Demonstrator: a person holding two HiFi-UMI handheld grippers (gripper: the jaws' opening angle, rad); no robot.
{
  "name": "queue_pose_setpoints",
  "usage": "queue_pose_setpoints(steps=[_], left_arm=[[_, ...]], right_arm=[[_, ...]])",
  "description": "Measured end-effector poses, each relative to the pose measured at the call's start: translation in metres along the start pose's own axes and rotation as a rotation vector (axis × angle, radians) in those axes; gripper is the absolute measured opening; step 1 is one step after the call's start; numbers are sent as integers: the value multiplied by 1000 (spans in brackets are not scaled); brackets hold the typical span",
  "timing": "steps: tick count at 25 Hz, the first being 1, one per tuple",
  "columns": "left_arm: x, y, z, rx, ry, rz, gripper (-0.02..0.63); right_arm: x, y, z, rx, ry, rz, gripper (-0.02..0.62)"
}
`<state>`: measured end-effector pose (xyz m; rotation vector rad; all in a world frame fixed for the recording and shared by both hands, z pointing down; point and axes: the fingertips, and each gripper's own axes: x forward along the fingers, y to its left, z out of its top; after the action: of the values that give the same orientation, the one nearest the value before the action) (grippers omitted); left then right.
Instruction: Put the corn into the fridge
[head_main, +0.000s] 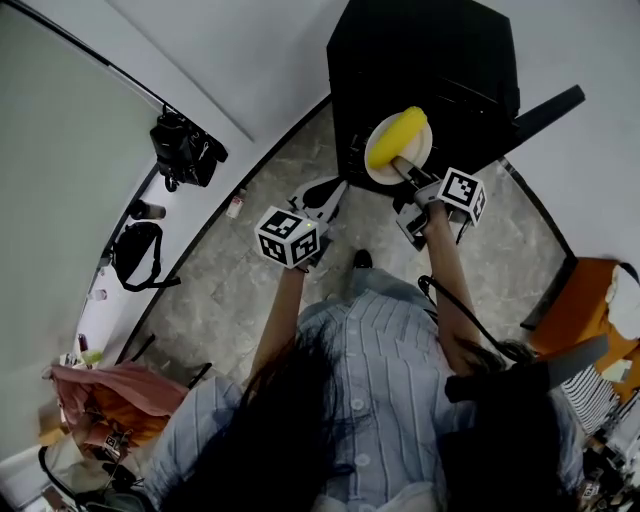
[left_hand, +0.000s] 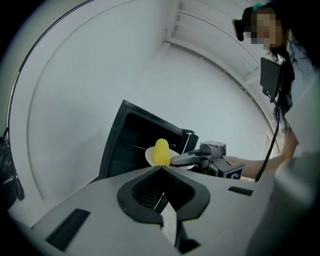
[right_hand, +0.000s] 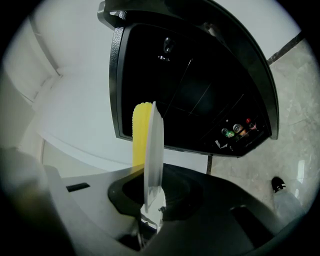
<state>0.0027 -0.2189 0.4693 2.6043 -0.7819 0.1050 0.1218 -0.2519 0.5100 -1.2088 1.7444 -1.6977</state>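
The right tool (head_main: 405, 170) is clamped on the rim of a white plate (head_main: 421, 143) that carries the yellow corn (head_main: 396, 137), just in front of the open black fridge (head_main: 440, 60). The left tool (head_main: 330, 195) is farther from the fridge, its jaws together and holding nothing.

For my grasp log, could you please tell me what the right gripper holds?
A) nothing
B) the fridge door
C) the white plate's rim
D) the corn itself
C: the right gripper is shut on the rim of the white plate, with the corn lying on it.
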Motion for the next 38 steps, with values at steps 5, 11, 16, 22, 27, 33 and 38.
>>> queue_pose_setpoints(steps=[5,11,16,22,27,33,38], left_arm=[[16,3,6,3,-17,28,8],[30,4,8,13,-16,46,8],[34,9,9,21,-13,68,8],[40,14,10,26,7,58,8],[49,15,13,34,32,22,8],[53,19,15,29,38,1,8],[52,27,18,28,36,-9,8]], right_arm=[[12,0,19,-17,31,15,38],[23,-2,36,-38,52,12,38],[34,-5,42,-24,59,10,38],[46,-10,48,11,50,13,38],[57,-8,59,31,21,18,38],[69,-6,74,41,-22,28,38],[78,-6,86,75,-84,40,38]])
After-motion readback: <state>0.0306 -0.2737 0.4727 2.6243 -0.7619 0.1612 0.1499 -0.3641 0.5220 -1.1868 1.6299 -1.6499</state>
